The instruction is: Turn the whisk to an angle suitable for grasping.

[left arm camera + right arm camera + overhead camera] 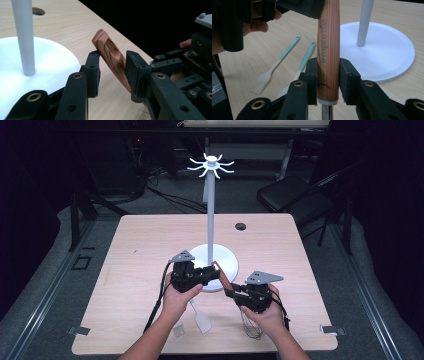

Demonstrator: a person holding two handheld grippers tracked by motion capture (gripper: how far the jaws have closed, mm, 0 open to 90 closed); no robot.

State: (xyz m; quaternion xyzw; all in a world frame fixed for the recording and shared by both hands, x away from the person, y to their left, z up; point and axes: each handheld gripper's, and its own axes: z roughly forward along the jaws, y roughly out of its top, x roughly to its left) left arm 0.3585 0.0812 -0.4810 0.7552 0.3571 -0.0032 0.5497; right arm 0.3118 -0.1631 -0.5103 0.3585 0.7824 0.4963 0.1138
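Near the white round-based hanging stand [212, 262] | right gripper [328, 82] clamps brown wooden whisk handle [328, 50] | left gripper [112, 72] brackets its tip, contact unclear | hanging not yet done.

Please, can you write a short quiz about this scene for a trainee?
1. True or false: the right gripper is shut on the whisk's wooden handle.
2. What does the white stand rest on? A) the table B) the floor C) a chair
3. What lies on the table beside the teal-handled brush?

Key: 1 true; 2 A; 3 a teal-handled spatula.
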